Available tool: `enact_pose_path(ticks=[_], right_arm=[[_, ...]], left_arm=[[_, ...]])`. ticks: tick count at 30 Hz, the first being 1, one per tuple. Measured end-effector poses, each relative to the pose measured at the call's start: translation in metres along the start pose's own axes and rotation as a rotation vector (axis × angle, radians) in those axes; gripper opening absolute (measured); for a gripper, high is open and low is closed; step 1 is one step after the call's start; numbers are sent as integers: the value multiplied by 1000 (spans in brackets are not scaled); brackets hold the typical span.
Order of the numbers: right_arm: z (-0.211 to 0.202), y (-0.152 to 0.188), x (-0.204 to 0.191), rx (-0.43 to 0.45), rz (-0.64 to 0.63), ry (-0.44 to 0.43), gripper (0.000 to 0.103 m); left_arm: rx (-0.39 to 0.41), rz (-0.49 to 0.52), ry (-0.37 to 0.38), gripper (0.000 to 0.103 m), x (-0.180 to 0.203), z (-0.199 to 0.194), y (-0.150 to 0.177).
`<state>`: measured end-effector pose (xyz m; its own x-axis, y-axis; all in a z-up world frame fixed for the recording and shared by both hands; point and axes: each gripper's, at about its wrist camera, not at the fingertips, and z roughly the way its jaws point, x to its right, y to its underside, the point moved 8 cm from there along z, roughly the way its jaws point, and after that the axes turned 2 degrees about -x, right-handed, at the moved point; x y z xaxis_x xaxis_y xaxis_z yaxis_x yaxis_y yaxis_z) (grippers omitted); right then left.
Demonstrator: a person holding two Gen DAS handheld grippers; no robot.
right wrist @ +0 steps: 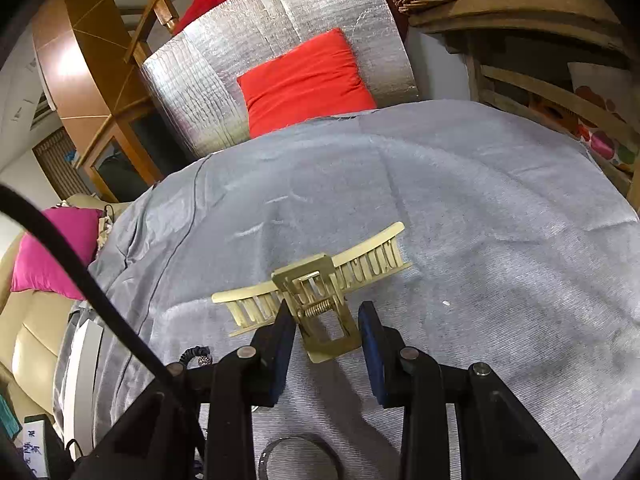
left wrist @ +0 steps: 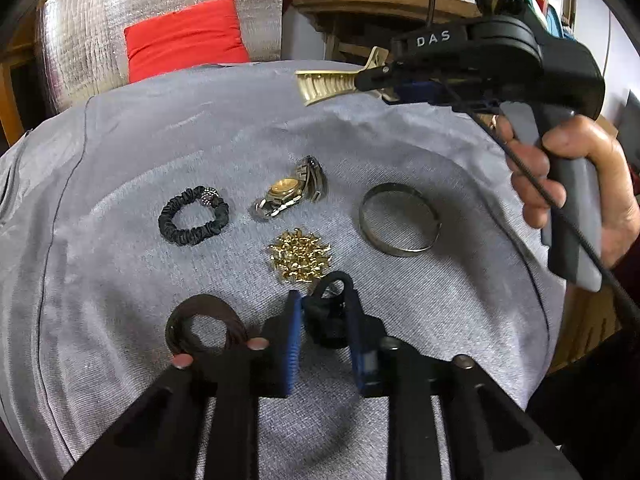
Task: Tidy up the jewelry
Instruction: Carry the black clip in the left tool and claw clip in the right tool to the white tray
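The right gripper (left wrist: pixel 374 80), held by a hand (left wrist: pixel 580 184), hangs above the far side of a grey cloth (left wrist: pixel 160 140) with its fingers clenched on the handle end of a gold hair claw (left wrist: pixel 332 84). In the right wrist view the claw's toothed bar sticks out to both sides ahead of the fingers. The left gripper (left wrist: pixel 322 320) sits low over the near part of the cloth with a small black hair tie (left wrist: pixel 328 316) between its narrowly parted fingers; whether the pads press on it cannot be told. Just left of that gripper lies a bundle of brown hair bands (left wrist: pixel 204 328). Beyond it, spread apart on the cloth, are a gold brooch (left wrist: pixel 300 254), a black scrunchie (left wrist: pixel 194 216) to the left, a gold-faced watch (left wrist: pixel 290 194) in the middle, and a metal bangle (left wrist: pixel 400 220) to the right. A red cushion (left wrist: pixel 184 36) stands behind the cloth.
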<state>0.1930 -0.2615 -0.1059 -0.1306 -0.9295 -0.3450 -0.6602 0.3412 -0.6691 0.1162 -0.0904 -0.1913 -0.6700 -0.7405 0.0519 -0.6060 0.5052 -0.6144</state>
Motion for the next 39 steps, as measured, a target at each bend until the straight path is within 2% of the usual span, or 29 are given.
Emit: enact_pose_path(ticks=[1, 10, 17, 21, 23, 26, 28, 29, 33, 37, 39], right_arm=[[-1, 0, 1, 1, 3, 0, 35], [-9, -3, -9, 25, 0, -37, 35], [-16, -2, -56, 41, -60, -87, 35], [-21, 6, -110, 49, -142, -125, 35], [-20, 16, -144, 41, -185, -158, 35], [-7, 36, -209, -10, -255, -211, 35], [3, 47, -245, -45, -282, -244, 35], [7, 51, -262, -56, -298, -257, 35], [26, 75, -355, -132, -359, -364, 35], [44, 94, -428, -195, -386, -446, 35], [55, 105, -455, -229, -387, -476, 35]], left_arm=[[8, 8, -1, 12, 0, -1, 0], [86, -11, 13, 10, -6, -39, -3], [192, -144, -82, 10, -49, -105, 1], [275, -291, -189, 10, -87, -157, 19], [303, -358, -291, 10, -114, -182, 34], [343, -463, -392, 10, -151, -218, 56], [360, -525, -513, 9, -185, -242, 74], [360, -557, -559, 9, -199, -252, 84], [303, -720, -640, 9, -253, -266, 128], [222, -858, -667, 9, -288, -262, 167], [196, -891, -674, 9, -295, -257, 180]])
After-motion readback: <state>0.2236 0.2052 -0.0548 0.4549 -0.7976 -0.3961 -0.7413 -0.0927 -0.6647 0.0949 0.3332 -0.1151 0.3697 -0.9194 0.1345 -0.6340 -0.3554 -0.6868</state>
